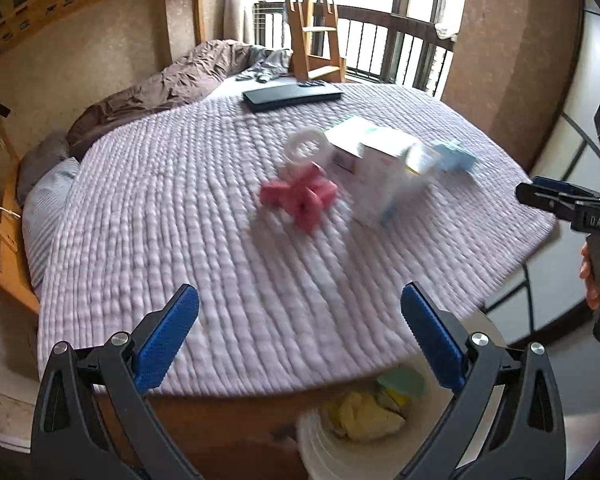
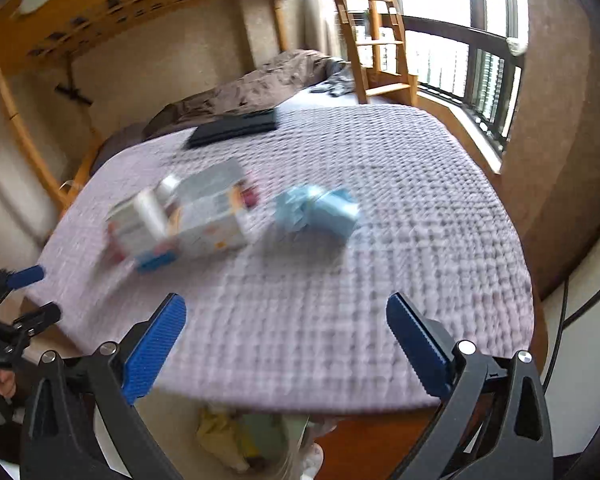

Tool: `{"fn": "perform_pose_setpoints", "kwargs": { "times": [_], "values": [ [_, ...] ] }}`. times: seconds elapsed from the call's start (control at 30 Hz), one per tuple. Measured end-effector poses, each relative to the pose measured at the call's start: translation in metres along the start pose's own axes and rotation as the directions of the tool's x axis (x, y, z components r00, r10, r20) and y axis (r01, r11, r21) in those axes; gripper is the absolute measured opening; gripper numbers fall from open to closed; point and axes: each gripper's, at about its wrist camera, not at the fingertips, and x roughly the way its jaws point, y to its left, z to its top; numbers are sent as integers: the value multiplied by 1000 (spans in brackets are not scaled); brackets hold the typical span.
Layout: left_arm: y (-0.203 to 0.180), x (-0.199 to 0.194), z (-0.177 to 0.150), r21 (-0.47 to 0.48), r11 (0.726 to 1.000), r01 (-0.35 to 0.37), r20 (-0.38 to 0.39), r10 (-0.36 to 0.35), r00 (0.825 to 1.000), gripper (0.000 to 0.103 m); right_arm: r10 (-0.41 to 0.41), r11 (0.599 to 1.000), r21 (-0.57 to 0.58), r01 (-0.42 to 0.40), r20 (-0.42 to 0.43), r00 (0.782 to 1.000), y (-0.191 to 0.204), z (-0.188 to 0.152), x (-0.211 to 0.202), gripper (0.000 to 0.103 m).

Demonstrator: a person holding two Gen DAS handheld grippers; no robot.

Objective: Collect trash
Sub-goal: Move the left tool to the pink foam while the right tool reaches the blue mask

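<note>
Trash lies on the quilted lilac bedspread (image 1: 172, 216): a pink crumpled piece (image 1: 300, 196), a white ring (image 1: 306, 146), white cartons (image 1: 380, 168) and a light blue piece (image 1: 456, 154). In the right wrist view the cartons (image 2: 188, 216) and the blue piece (image 2: 324, 210) are blurred. A white bin (image 1: 360, 432) holding yellow and green trash stands on the floor at the bed's near edge; it also shows in the right wrist view (image 2: 252, 440). My left gripper (image 1: 300, 344) is open and empty above the bin and bed edge. My right gripper (image 2: 286, 344) is open and empty there too.
A black flat device (image 1: 292, 96) lies at the far side of the bed. A brown duvet (image 1: 156, 92) is bunched along the wall. A wooden ladder (image 1: 312, 24) and bunk frame stand behind. A window with railing (image 2: 468, 76) is at the right.
</note>
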Motion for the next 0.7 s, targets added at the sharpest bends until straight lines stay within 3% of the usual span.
{"fn": "perform_pose_setpoints", "kwargs": {
  "times": [0.2,0.7],
  "values": [
    [11,41,32,-26,1000,-9,-28,8,1000,102,-73,997,3,73,-31,997,-19,29,41,99],
    [13,85,54,-26,999,32,-45,-33,998,102,-38,995,90,44,-74,997,-27,64,115,99]
  ]
}}
